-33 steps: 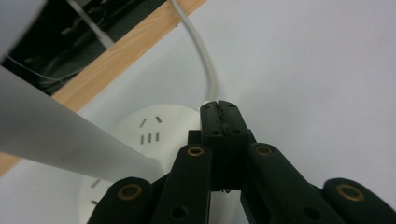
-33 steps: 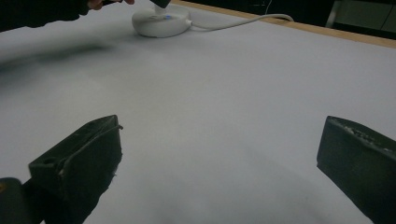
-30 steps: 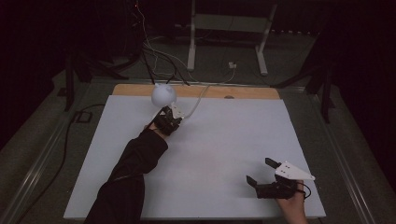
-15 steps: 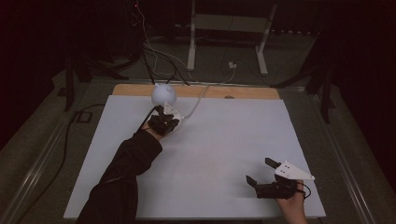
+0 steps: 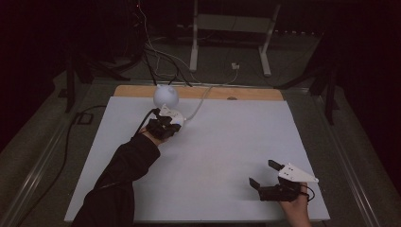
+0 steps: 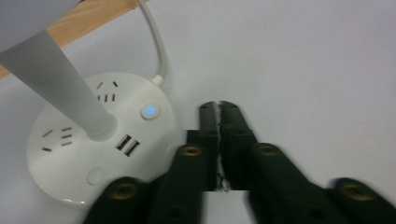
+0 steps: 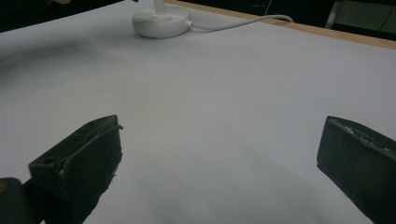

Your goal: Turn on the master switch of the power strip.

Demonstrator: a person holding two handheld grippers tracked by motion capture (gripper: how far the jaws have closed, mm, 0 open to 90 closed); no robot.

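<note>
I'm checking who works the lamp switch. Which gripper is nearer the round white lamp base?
Left. The left gripper, fingers shut, sits right beside the lamp base at the table's far side. The right gripper, open, rests far off near the front right corner.

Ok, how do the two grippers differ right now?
The left gripper is shut, fingers pressed together beside the white lamp base at the table's far side. The right gripper is open, fingers wide apart, near the front edge with nothing close. Both hold nothing.
</note>
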